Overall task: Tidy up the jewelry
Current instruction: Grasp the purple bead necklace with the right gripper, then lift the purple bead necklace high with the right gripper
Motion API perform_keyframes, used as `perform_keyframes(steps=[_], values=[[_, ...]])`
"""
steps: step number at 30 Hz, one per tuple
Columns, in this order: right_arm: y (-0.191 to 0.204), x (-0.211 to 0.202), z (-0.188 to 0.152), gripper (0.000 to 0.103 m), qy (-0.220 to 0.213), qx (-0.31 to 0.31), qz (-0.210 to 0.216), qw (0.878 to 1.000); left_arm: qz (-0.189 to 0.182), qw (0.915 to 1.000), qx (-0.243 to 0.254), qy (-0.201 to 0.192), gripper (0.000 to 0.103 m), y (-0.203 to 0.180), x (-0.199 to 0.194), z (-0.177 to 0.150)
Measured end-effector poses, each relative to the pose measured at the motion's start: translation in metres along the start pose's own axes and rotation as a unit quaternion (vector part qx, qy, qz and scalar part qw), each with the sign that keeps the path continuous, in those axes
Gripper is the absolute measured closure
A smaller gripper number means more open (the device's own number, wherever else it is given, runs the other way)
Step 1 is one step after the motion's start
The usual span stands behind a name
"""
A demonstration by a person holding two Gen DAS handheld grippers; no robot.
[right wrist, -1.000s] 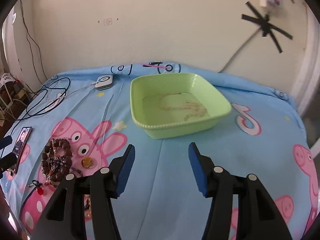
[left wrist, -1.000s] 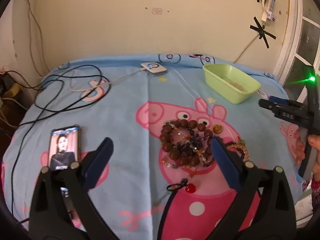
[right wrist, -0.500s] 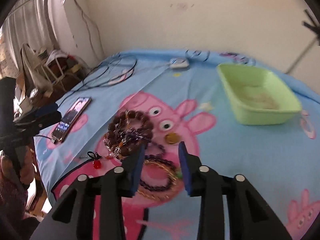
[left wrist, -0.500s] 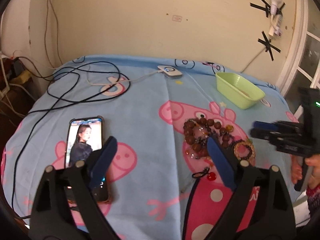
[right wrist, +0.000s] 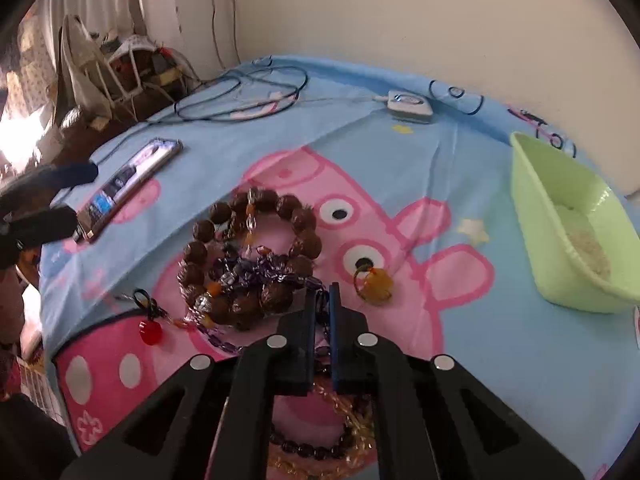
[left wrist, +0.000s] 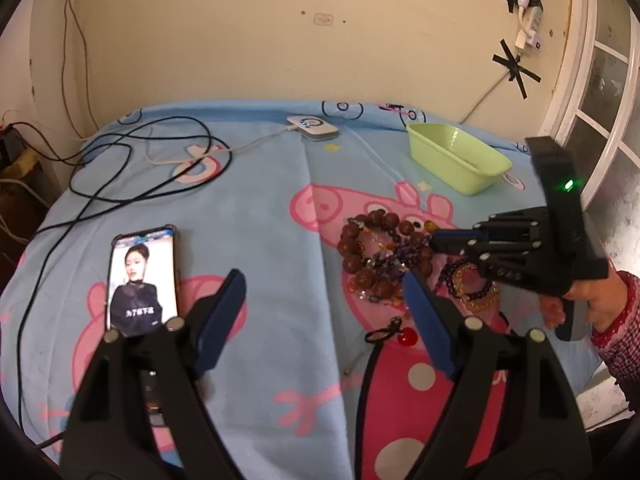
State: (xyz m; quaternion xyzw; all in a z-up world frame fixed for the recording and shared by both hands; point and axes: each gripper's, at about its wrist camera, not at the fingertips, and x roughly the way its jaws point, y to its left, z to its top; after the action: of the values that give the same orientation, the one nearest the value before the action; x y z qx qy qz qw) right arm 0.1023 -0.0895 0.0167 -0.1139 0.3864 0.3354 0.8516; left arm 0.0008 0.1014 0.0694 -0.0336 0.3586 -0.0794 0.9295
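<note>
Brown wooden beads (right wrist: 248, 264) heaped mid-bed, your right tool (right wrist: 321, 304) nearly closed on a purple strand (right wrist: 320, 300), your left tool (left wrist: 324, 300) wide open, holding nothing.

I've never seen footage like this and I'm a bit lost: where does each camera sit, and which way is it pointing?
Left wrist view: rides the left tongs, facing the wall across the bed; its open fingers frame the phone, and the right tongs and hand show.
Right wrist view: rides the right tongs, looking down over the jewelry pile, fingers nearly closed on a purple bead strand; the left tongs show at the left edge.
Shared: jewelry pile, phone, green tray.
</note>
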Motion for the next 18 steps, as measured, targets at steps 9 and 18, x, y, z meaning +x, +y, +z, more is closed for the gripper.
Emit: perform_keyframes(steps=[9,18], values=[[-0.004,-0.107,0.036,0.103,-0.118,0.027,0.002,0.993,-0.043,0.9974,0.056,-0.016,0.025,-0.04,-0.002,0.018],[-0.009,-0.202,0.074,0.103,-0.193,0.031,-0.02,0.981,-0.092,0.9871,0.122,-0.047,0.013,-0.09,-0.007,0.044]])
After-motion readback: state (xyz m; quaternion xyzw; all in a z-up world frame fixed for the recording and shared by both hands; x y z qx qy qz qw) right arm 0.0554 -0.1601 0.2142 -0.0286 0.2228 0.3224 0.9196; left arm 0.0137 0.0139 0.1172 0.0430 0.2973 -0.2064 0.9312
